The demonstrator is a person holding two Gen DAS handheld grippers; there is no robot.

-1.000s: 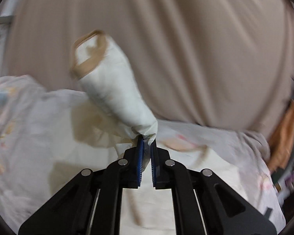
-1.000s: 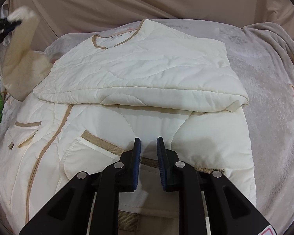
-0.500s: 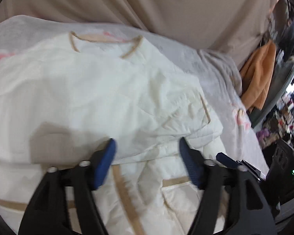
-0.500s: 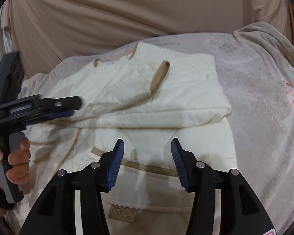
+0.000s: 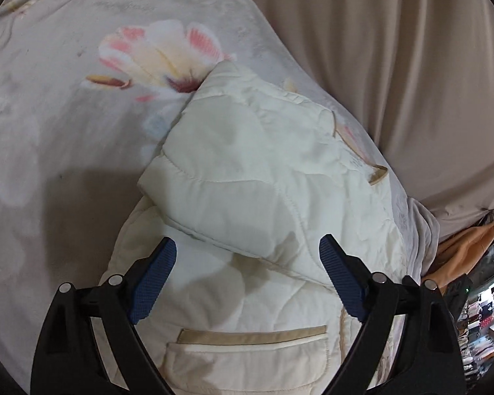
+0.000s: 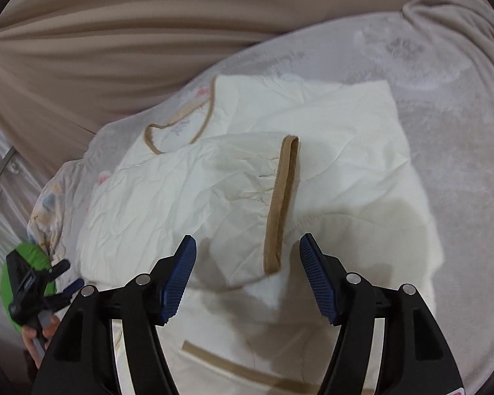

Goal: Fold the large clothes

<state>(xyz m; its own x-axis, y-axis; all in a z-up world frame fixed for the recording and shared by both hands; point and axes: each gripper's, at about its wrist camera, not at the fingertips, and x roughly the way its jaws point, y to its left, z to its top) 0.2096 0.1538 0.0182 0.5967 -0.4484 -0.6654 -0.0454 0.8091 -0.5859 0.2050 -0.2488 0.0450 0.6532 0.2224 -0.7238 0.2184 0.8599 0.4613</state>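
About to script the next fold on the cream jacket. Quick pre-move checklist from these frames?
1. Left tool empty, jaws opening, nothing between them: ok.
2. Right tool free of fabric, jaws closing on nothing: ok.
3. Sleeve folded across the cream quilted jacket, its tan cuff lying on top: ok.
4. Jacket lies wholly on the floral blanket: cannot tell, near hem out of frame.
5. Folded layers smooth: not ok, creased.
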